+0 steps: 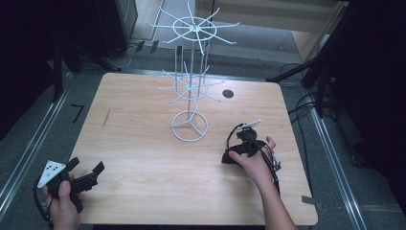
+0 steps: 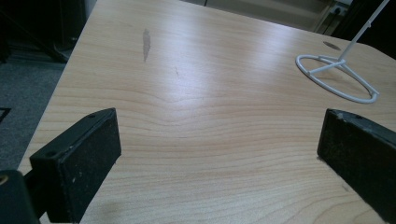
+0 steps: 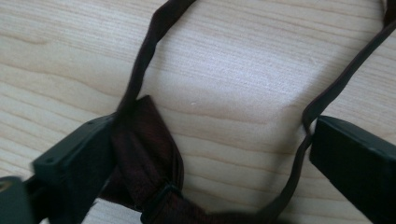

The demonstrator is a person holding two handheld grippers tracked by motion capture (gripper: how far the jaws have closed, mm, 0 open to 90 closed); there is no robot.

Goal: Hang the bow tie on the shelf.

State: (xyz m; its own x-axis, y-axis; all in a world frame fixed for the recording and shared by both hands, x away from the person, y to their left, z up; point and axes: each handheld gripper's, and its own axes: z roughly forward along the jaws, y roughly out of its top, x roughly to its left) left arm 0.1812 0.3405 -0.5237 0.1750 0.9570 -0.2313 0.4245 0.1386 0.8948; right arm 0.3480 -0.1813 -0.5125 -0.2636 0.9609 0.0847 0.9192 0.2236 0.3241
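- Progress: the work appears to be at its start. The dark maroon fabric bow tie with its thin neck strap (image 3: 149,154) lies flat on the light wood-grain bench (image 1: 143,158). Nothing hangs on the white wire two-tier display stand with radiating hooks (image 1: 191,86).
- Remaining, as a judgement: grip the bow tie, lift it, carry it to the stand and hang its strap on a hook. None of these steps is done yet.
- Right hand-held gripper (image 1: 242,148): it sits low over the bench at about 4 o'clock from the ring base of the stand. In the right gripper view its jaws stand apart, released, and grasp nothing.
- Bow tie relative to the right hand-held gripper: the bow body lies against the inner face of the jaw at 9 o'clock in the right gripper view. The strap loops up toward 12 o'clock and returns down past the jaw at 3 o'clock, touching or just beside its tip. Bare bench shows between the jaws.
- Left hand-held gripper (image 1: 86,177): it is held at the bench's near-left edge, about 8 o'clock from the stand, well apart from the bow tie. Its jaws are wide apart and hold nothing.
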